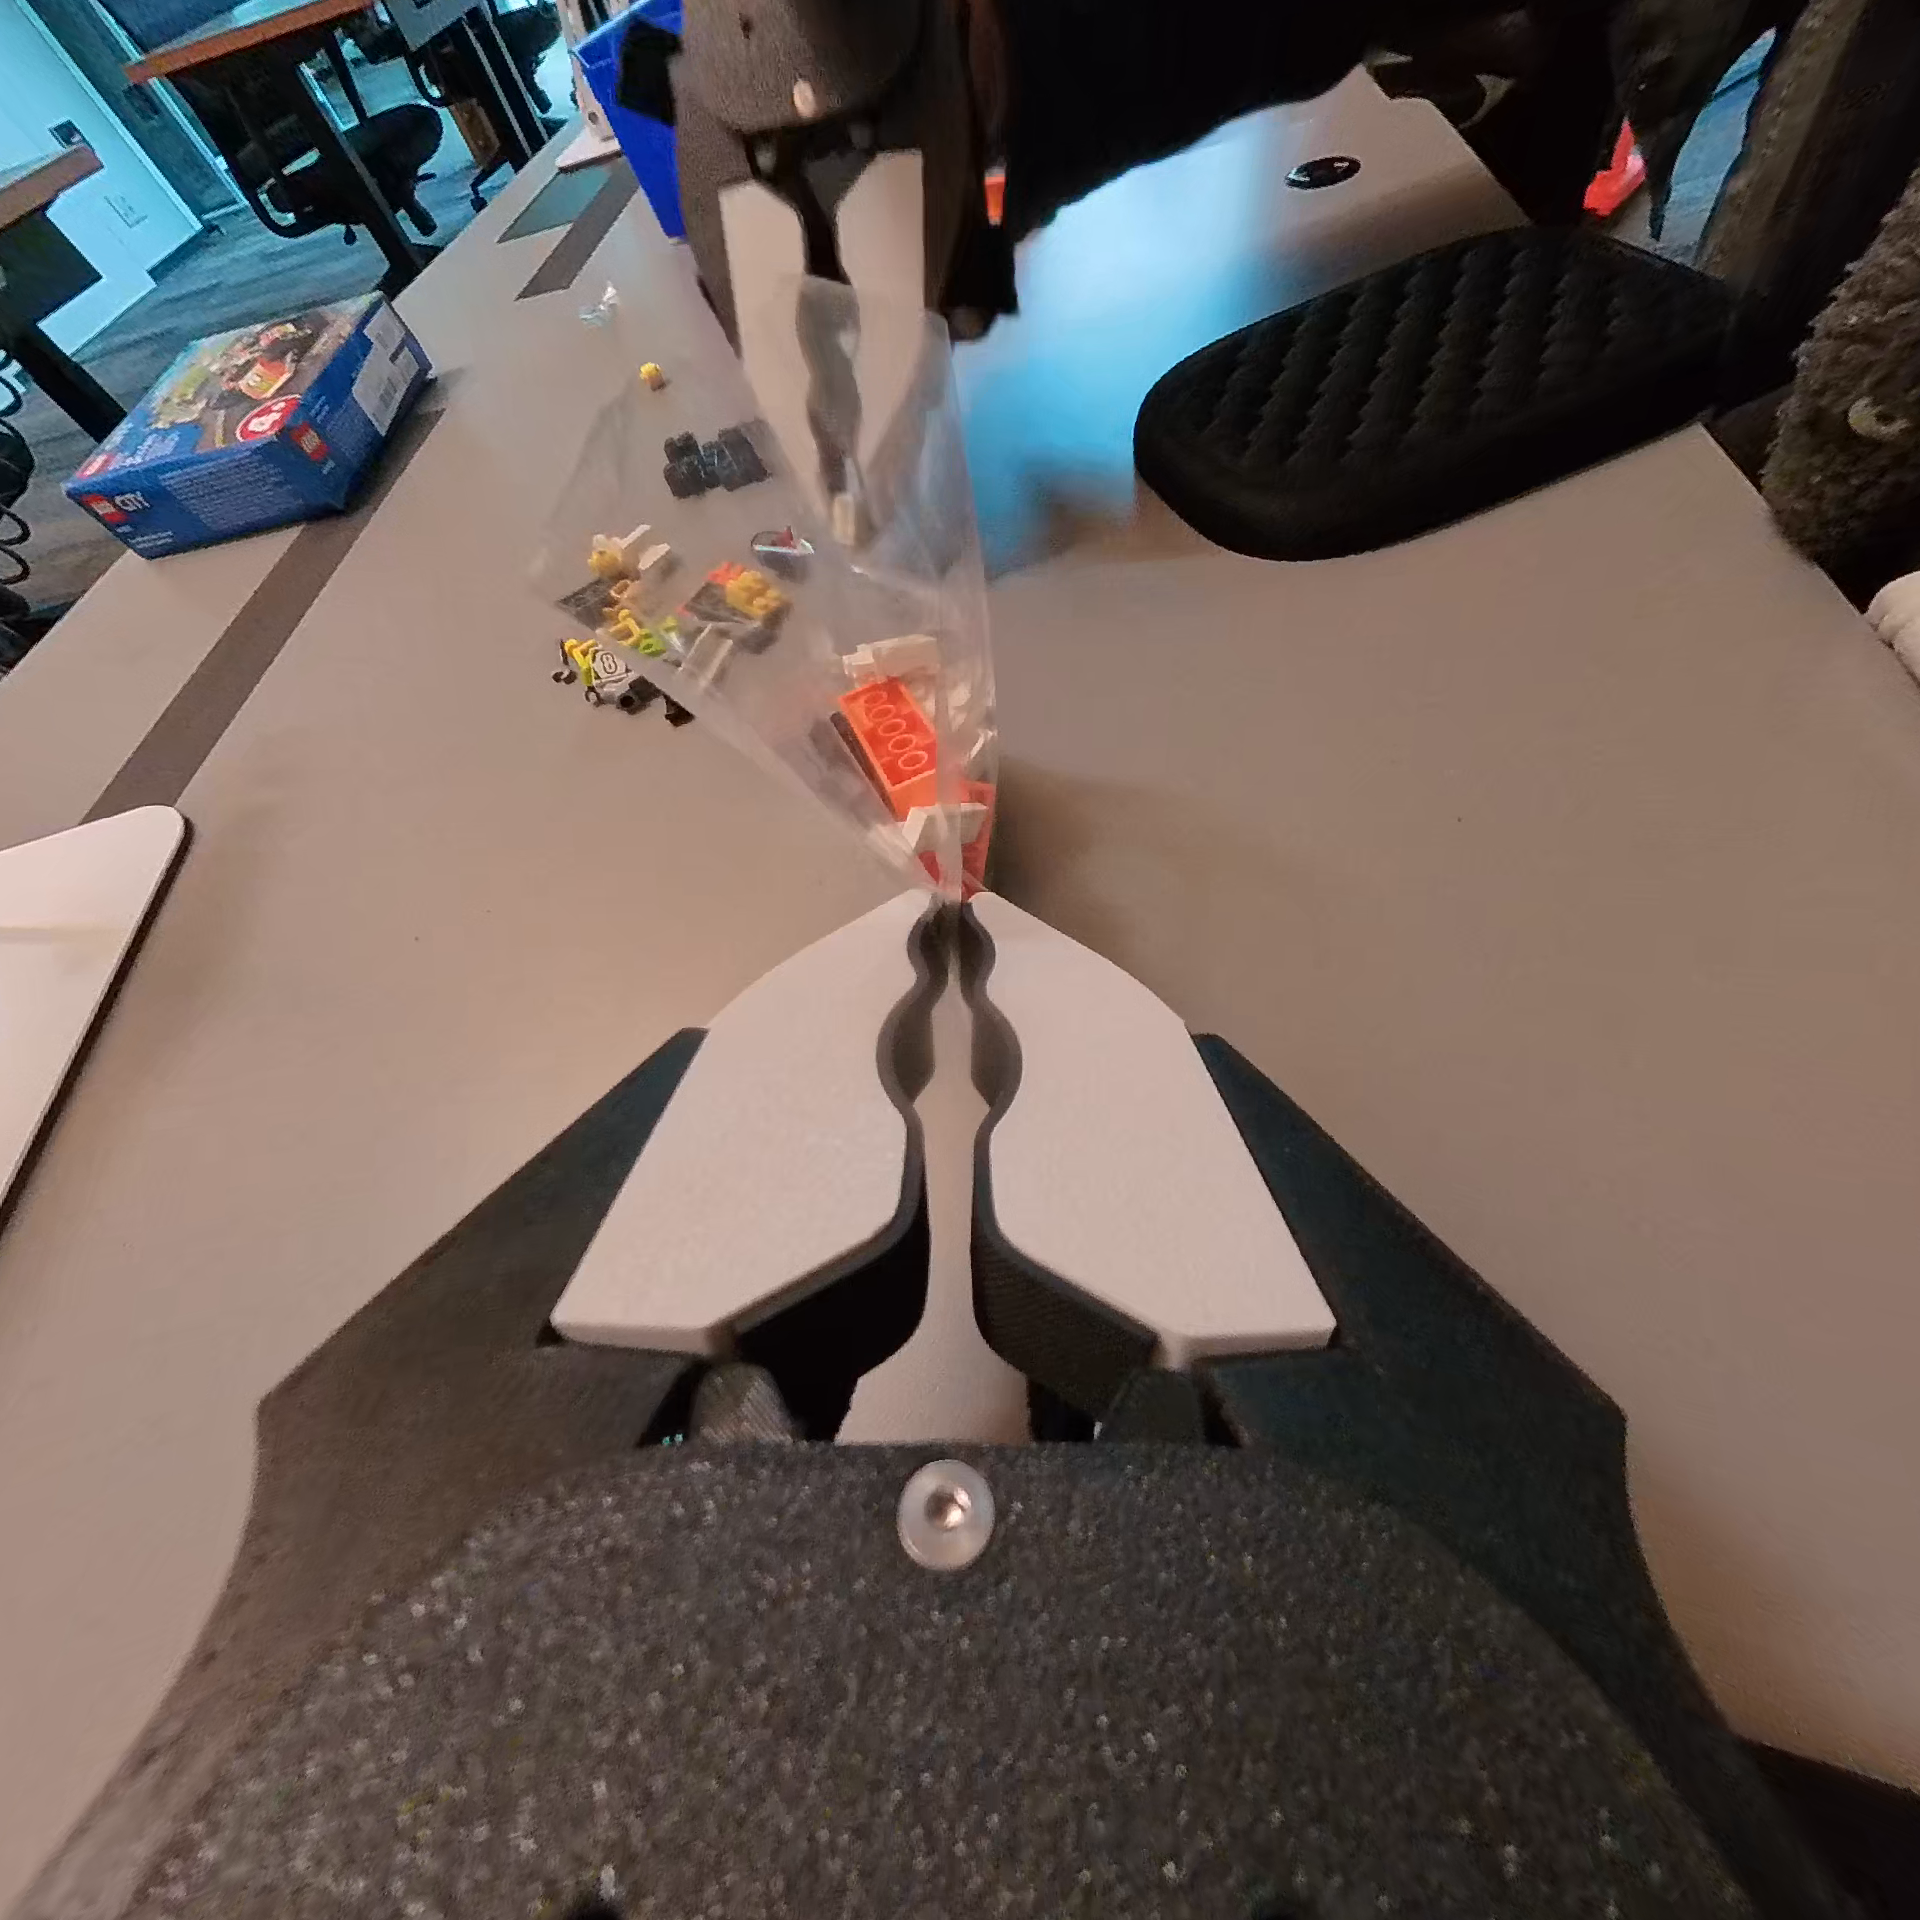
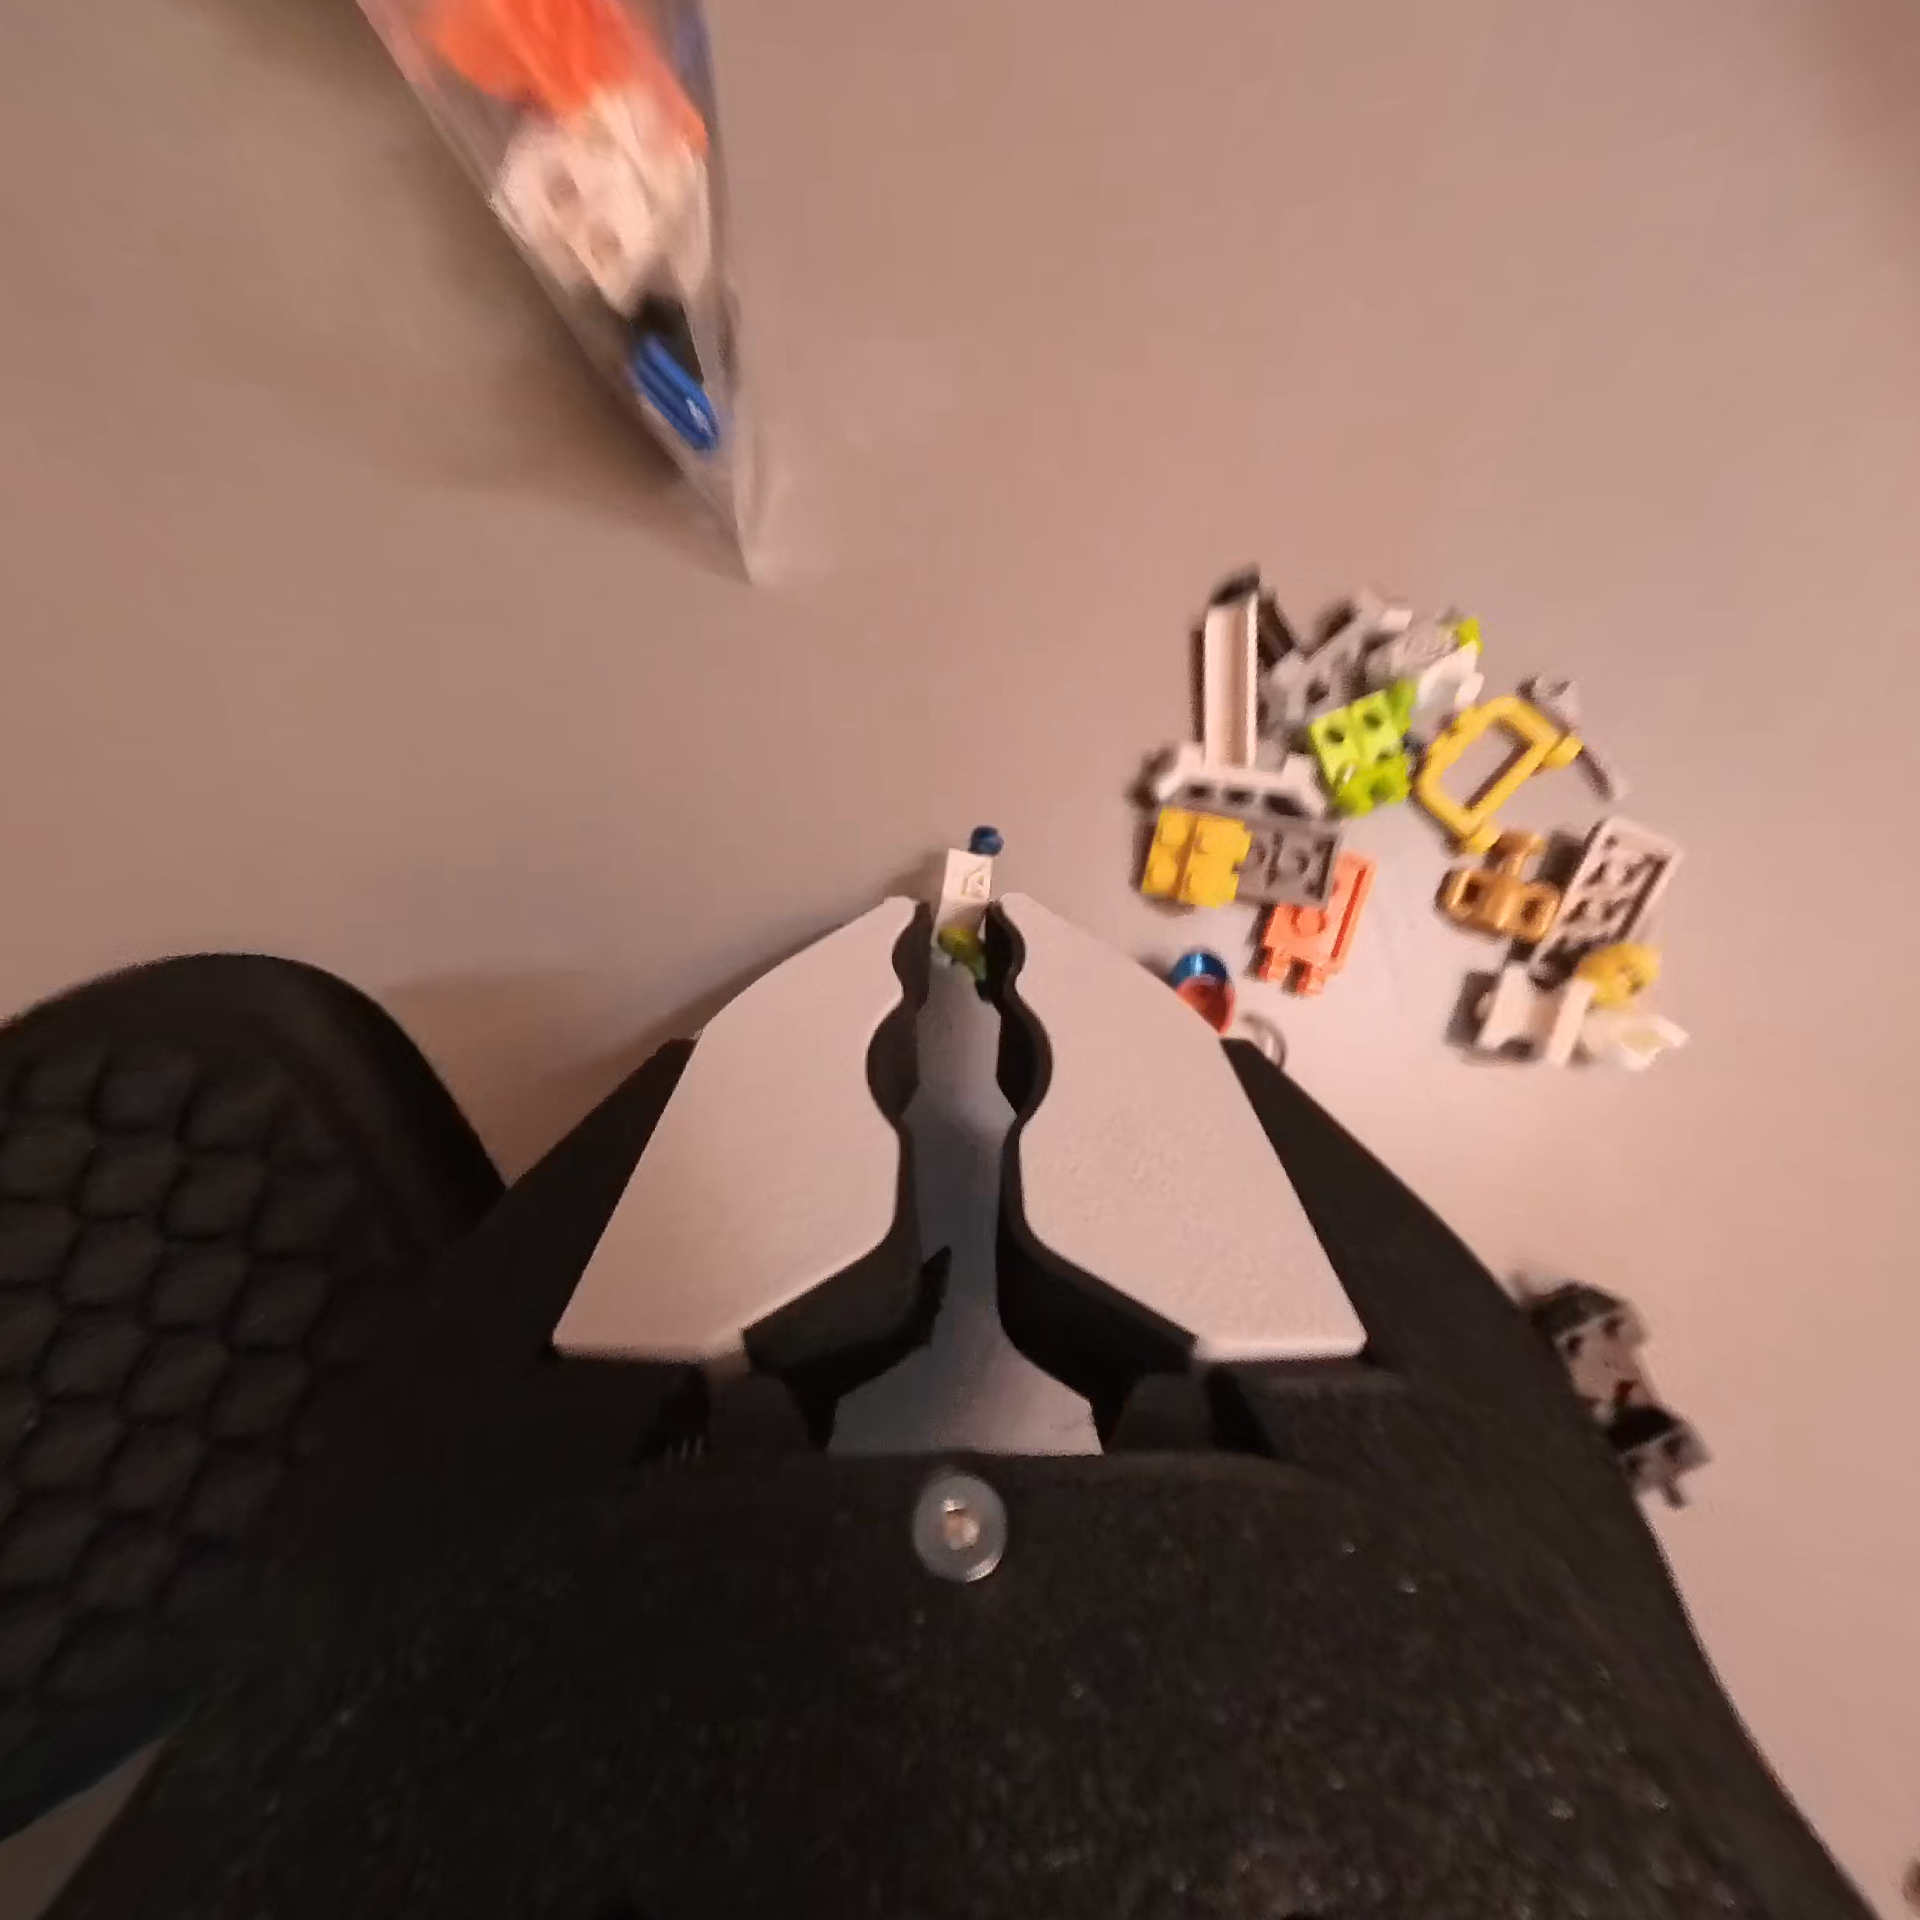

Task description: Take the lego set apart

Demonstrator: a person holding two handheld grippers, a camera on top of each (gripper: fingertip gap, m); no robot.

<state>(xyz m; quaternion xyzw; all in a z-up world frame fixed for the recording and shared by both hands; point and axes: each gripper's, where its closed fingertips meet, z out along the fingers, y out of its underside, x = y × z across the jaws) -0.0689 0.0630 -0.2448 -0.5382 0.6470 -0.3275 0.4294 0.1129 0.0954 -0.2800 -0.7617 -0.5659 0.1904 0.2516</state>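
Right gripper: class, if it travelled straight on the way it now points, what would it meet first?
Probably the bare table. The right gripper, shut on a small lego piece, points down at it; depth is unclear.

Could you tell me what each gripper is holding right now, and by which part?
The left gripper pinches the clear plastic bag by one bunched corner. The right gripper grips a small white lego piece by its lower end.

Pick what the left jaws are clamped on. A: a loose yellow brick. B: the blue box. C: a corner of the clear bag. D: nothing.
C: in the left wrist view the left gripper has its jaws closed on a gathered corner of the clear bag, which holds orange and white bricks.
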